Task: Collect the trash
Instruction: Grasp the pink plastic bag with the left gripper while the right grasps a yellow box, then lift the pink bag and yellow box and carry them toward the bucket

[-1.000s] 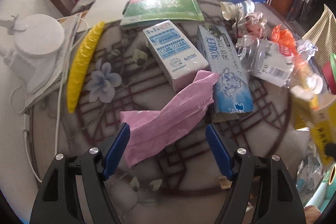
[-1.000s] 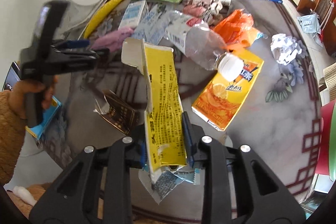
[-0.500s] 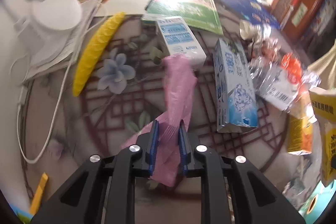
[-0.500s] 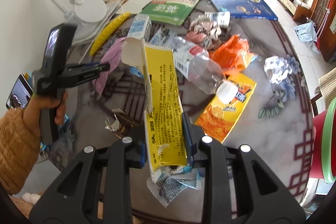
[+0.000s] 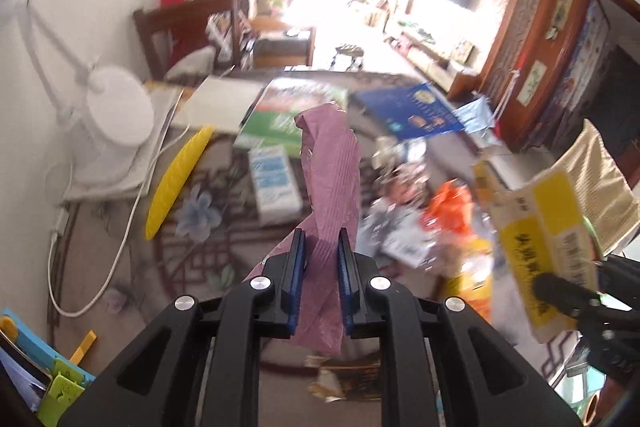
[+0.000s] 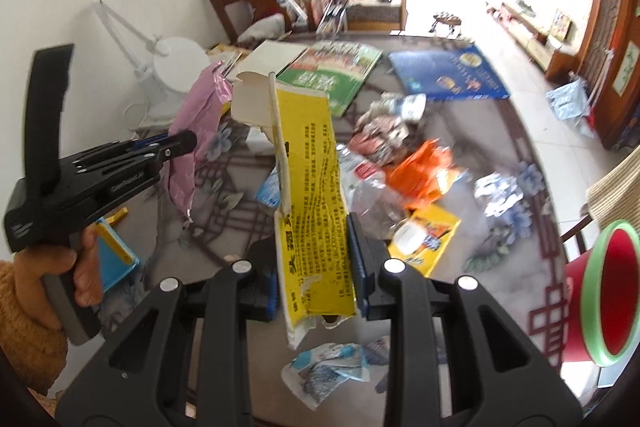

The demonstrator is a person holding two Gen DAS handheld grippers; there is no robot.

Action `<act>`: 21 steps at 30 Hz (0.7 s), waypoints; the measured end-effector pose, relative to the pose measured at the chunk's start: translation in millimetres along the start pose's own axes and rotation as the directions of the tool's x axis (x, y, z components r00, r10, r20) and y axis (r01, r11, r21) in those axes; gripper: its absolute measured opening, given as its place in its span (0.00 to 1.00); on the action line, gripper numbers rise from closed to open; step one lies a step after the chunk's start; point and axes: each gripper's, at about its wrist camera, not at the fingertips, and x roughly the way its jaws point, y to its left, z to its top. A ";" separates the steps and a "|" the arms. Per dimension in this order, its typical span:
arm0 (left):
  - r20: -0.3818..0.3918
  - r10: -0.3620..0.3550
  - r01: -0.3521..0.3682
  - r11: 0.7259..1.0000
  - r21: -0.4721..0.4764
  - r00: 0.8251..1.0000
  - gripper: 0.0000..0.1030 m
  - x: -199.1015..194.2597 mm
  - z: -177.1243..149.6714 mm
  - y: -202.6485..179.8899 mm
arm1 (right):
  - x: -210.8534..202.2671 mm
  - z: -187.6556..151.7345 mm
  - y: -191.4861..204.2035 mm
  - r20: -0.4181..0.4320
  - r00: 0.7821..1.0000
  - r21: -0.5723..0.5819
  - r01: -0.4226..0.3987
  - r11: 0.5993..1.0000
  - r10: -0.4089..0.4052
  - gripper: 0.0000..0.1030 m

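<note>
Now lifted off the table, left gripper clamping pink wrapper, right gripper still gripping yellow carton.

The flattened yellow carton carries dense black Chinese print with large characters near its lower end, too blurred to read letter for letter. The green packet on the worktop bears big white Chinese characters, and the blue booklet shows round gold emblems with illegible lettering.
</note>
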 end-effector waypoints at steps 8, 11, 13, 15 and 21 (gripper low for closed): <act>0.062 -0.028 0.023 0.997 0.069 0.998 0.12 -16.1 9.8 -41.0 | -23.7 -1.0 -28.8 0.060 0.995 0.066 0.070 0.995 -0.074 0.27; 0.041 -0.041 0.038 0.996 0.075 0.998 0.12 -12.9 8.0 -48.6 | -26.8 -3.3 -38.0 0.060 0.993 0.082 0.098 0.992 -0.103 0.27; 0.029 -0.045 0.043 0.996 0.074 0.999 0.13 -11.7 5.8 -51.7 | -28.7 -4.8 -44.0 0.060 0.992 0.095 0.110 0.989 -0.116 0.27; 0.020 -0.050 0.049 0.996 0.072 0.999 0.12 -10.5 4.8 -54.4 | -30.2 -6.3 -47.5 0.059 0.990 0.100 0.119 0.988 -0.125 0.27; 0.002 -0.065 0.065 0.994 0.089 0.998 0.12 -5.8 1.8 -69.1 | -35.0 -12.6 -58.9 0.060 0.989 0.109 0.129 0.986 -0.136 0.27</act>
